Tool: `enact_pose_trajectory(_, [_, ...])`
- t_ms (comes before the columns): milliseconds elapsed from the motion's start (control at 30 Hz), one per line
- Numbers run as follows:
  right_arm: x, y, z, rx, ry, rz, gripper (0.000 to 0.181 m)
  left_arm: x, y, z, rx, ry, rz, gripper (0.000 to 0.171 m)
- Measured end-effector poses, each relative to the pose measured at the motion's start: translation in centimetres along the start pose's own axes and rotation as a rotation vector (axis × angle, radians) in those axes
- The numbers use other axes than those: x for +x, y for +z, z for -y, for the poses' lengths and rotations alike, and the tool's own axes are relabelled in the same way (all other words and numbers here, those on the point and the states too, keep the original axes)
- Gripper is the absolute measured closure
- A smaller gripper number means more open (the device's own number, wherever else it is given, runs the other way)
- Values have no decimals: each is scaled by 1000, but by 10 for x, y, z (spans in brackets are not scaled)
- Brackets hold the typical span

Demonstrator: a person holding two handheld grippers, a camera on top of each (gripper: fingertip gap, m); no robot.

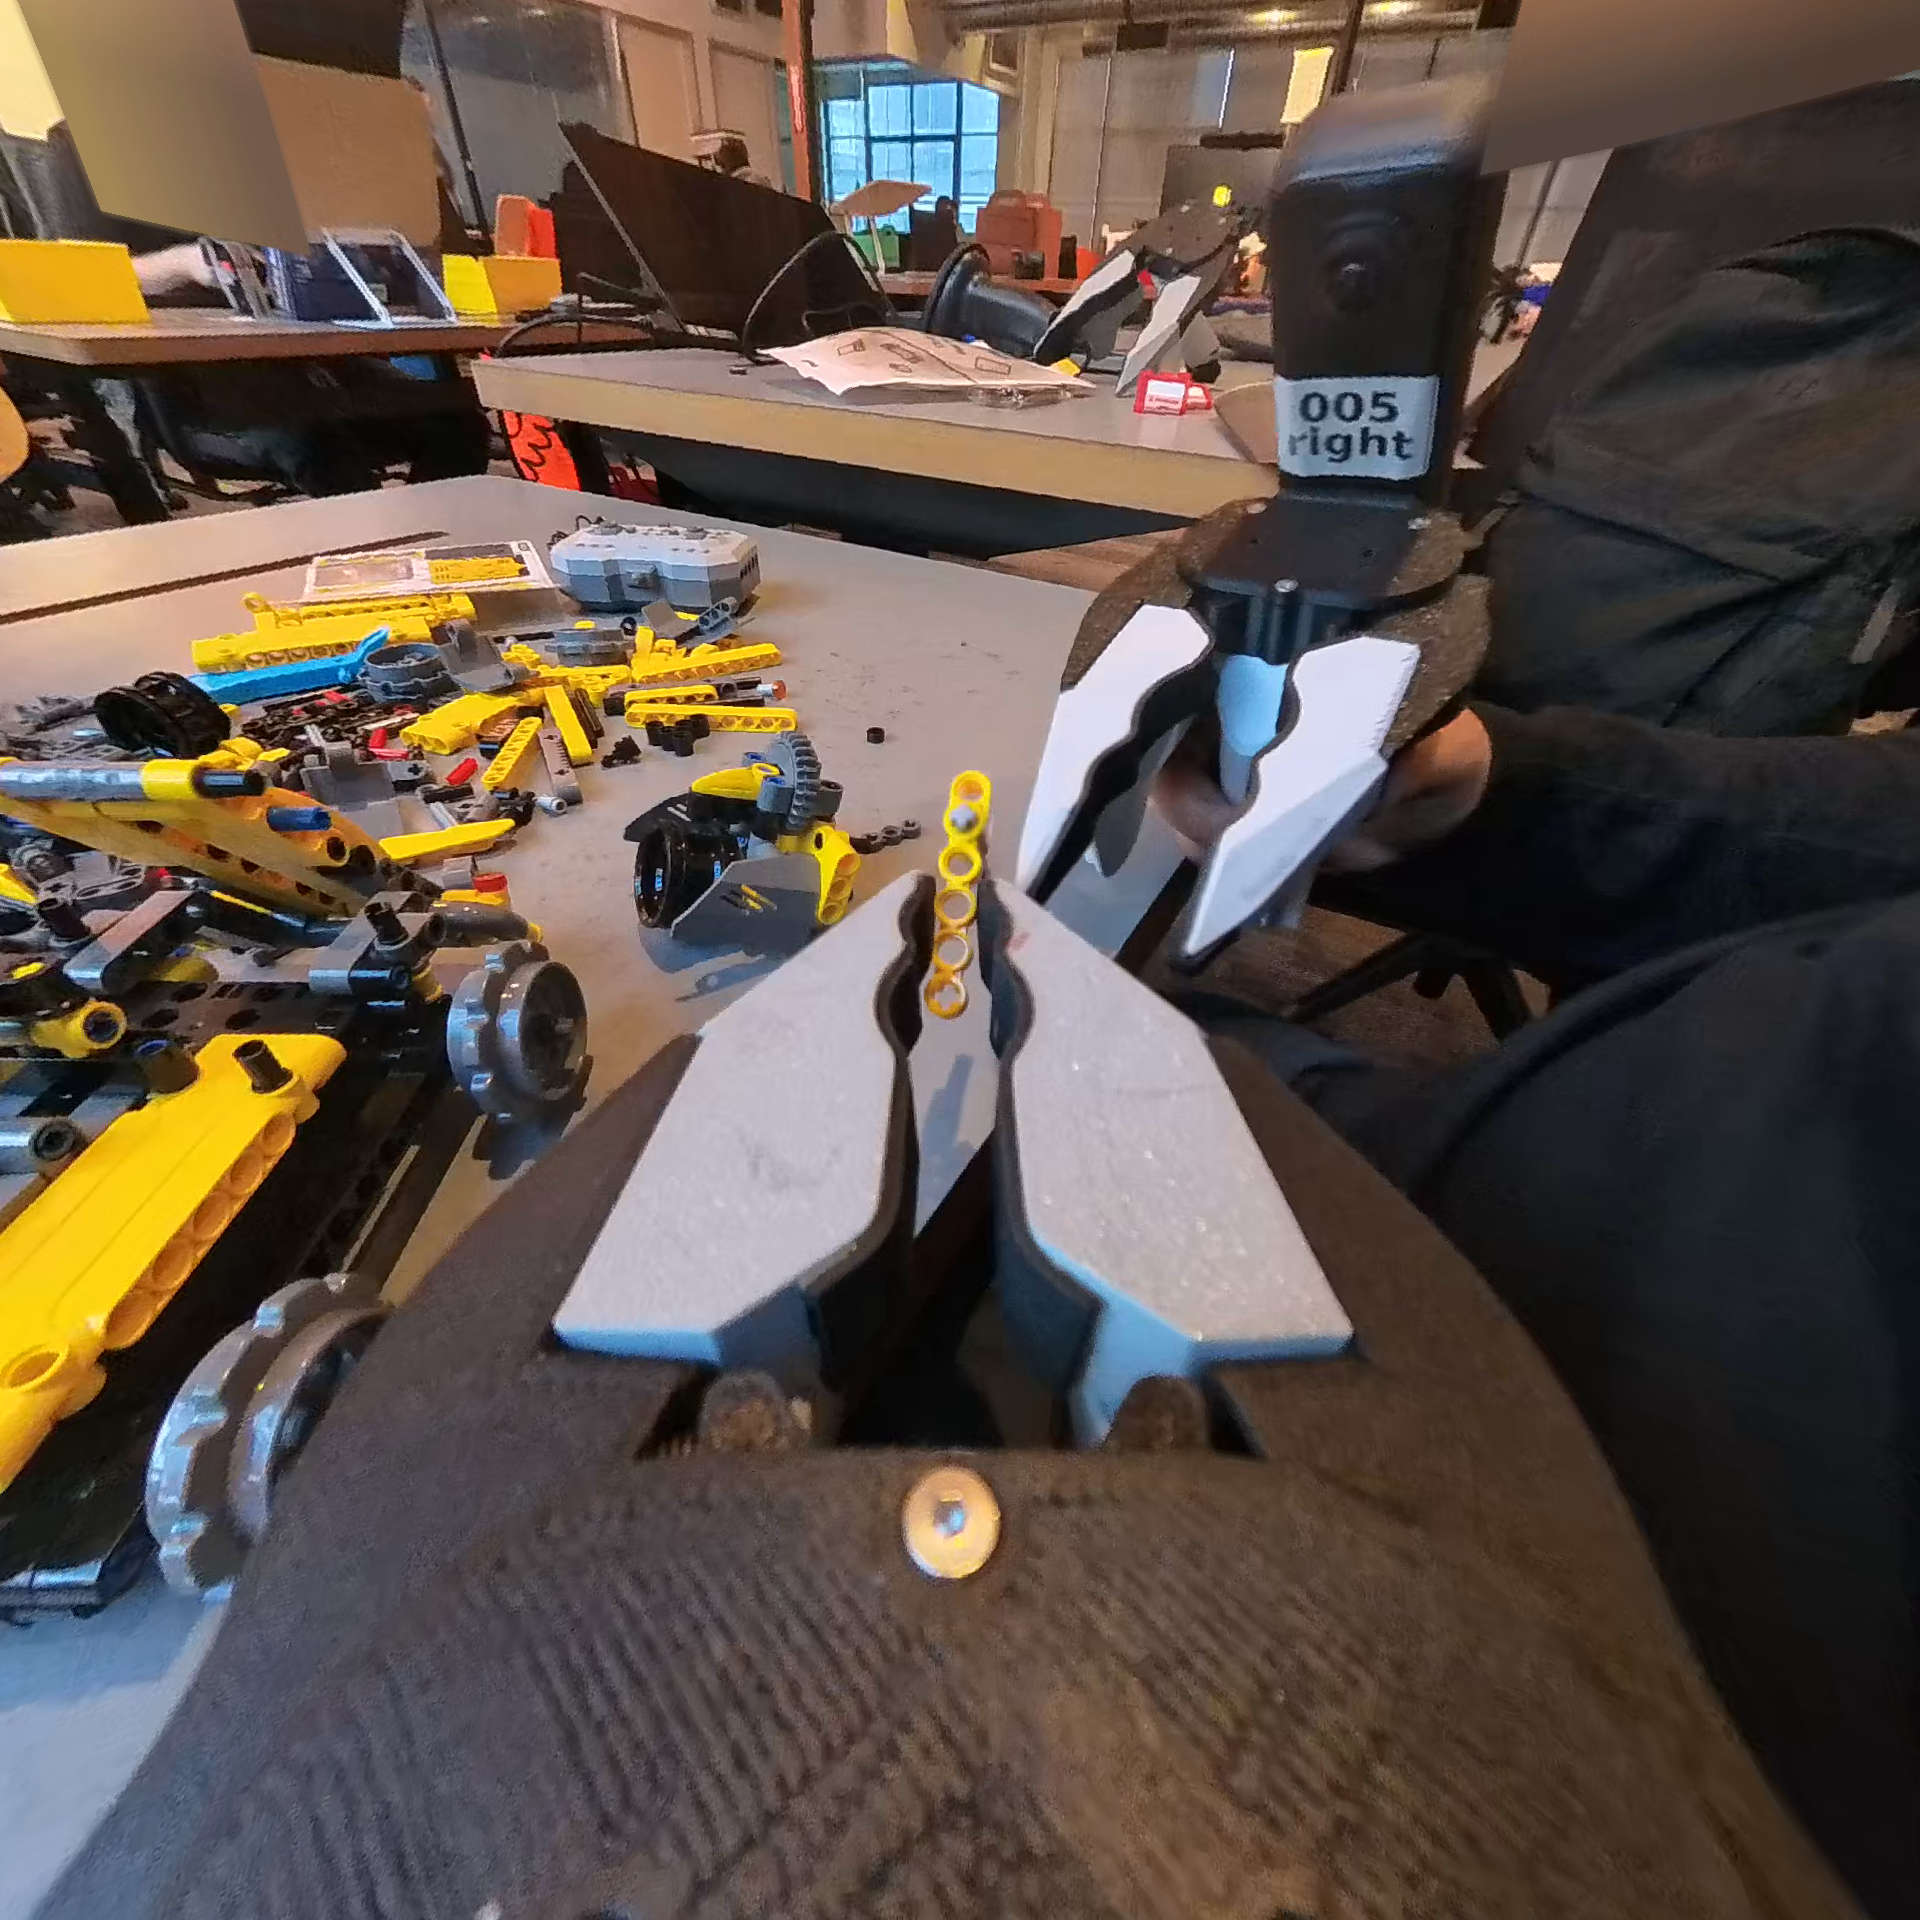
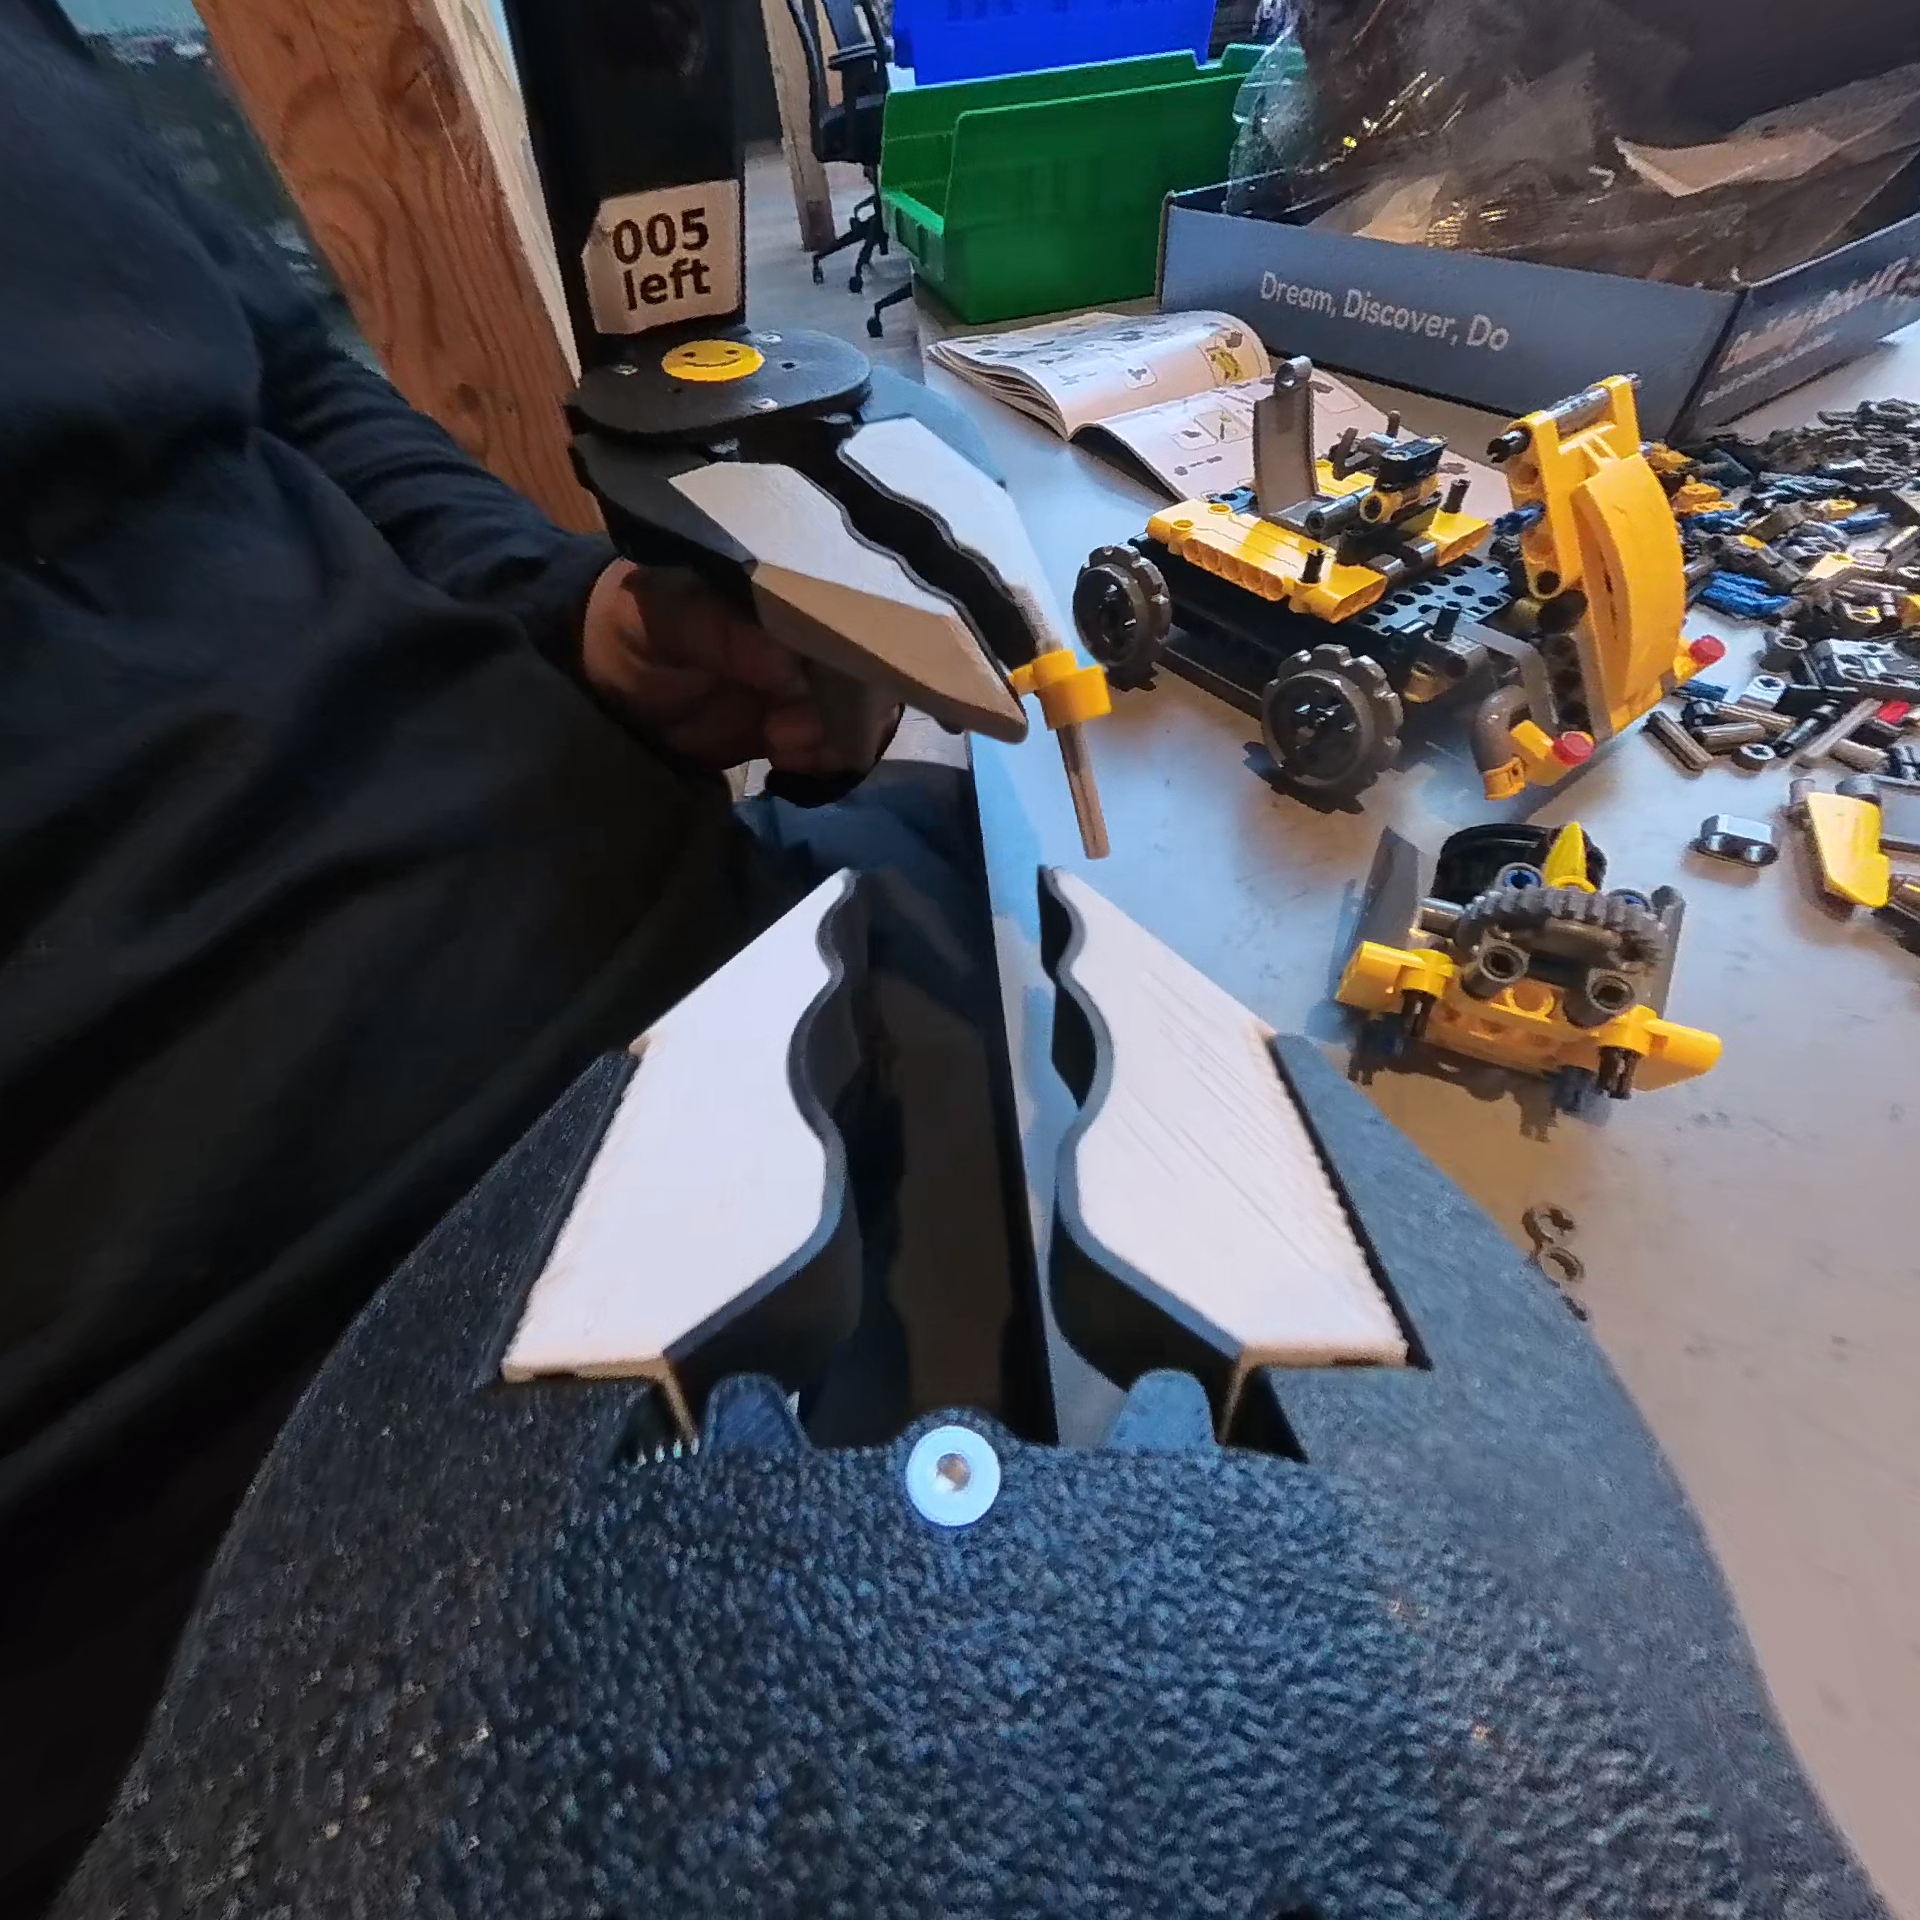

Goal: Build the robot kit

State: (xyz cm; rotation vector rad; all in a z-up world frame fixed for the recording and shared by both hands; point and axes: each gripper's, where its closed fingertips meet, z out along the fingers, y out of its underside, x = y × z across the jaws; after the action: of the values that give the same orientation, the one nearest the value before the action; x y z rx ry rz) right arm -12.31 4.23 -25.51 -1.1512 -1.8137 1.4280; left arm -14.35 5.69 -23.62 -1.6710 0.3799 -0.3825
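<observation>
Glossy yellow plastic beam (image 1: 958,896), rough matt black gripper housing (image 2: 935,1714) (bright metal screw (image 2: 951,1474)), raw wooden post (image 2: 416,208) at 11 o'clock

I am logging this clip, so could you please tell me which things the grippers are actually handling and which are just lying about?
In hand:
- left gripper, shut on the yellow beam with a grey pin through it
- right gripper, open and empty, close by

Lying about:
- yellow vehicle
- small gear assembly
- loose parts
- instruction booklet
- cardboard box
- grey table
</observation>
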Motion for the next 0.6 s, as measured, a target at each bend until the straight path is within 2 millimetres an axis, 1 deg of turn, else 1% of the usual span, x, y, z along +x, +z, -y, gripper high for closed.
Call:
enact_pose_trajectory(167, [-7,2,2,4,6,63,149,-8,-8,0,10,-22,56,166])
enact_pose_trajectory(233, [-9,3,3,4,17,93,149,-15,-16,2,30,-64,107,166])
enact_pose_trajectory(300, [-12,5,5,6,32,130,151,-21,-30,10,66,-80,156,167])
enact_pose_trajectory(333, [-14,7,7,10,38,149,151,-27,-41,16,87,-86,194,167])
enact_pose_trajectory(400, [-18,10,9,14,47,185,151,-42,-69,35,158,-118,267,167])
enact_pose_trajectory(467, [-21,14,9,7,46,206,151,-70,-101,44,173,-140,379,167])
enact_pose_trajectory(533, [-22,16,8,-4,38,207,151,-96,-128,46,157,-146,447,167])
enact_pose_trajectory(567, [-22,17,7,-7,36,203,151,-107,-137,42,116,-146,462,167])
enact_pose_trajectory(600, [-21,17,8,-5,36,200,151,-120,-142,31,39,-156,474,168])
